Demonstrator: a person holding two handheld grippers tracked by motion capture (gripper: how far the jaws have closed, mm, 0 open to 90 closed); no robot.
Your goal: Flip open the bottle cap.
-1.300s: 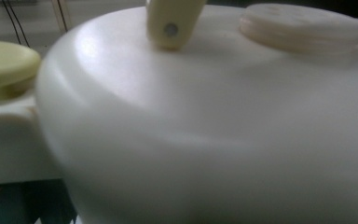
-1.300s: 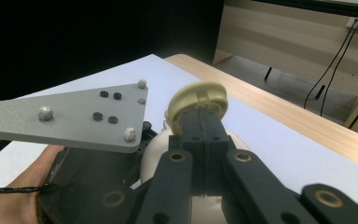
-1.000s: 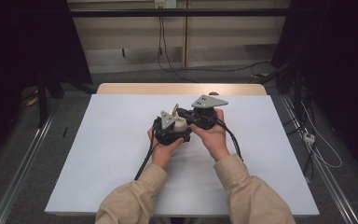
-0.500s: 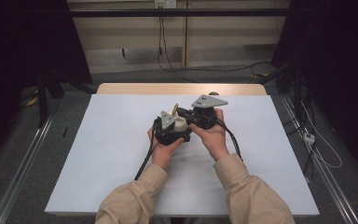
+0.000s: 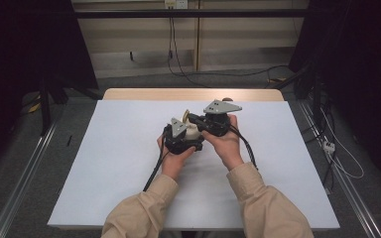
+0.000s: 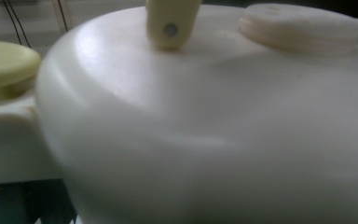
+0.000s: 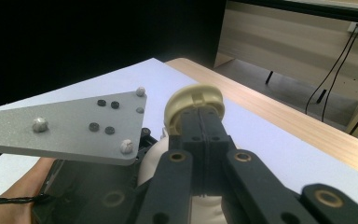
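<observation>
A white rounded plastic vessel sits mid-table between both hands. On its top are a pale yellow lever and a flat white disc. My left gripper is pressed against the vessel's near side; its jaws are hidden. My right gripper comes in from the right, jaws shut together on the ridge of a cream round knob at the vessel's top. The left gripper's grey plate lies just beside the right jaws.
A white sheet covers the table, with a wooden strip along the far edge. Cables run on the floor behind, and metal rails flank the table. A pale yellow lid sits beside the vessel.
</observation>
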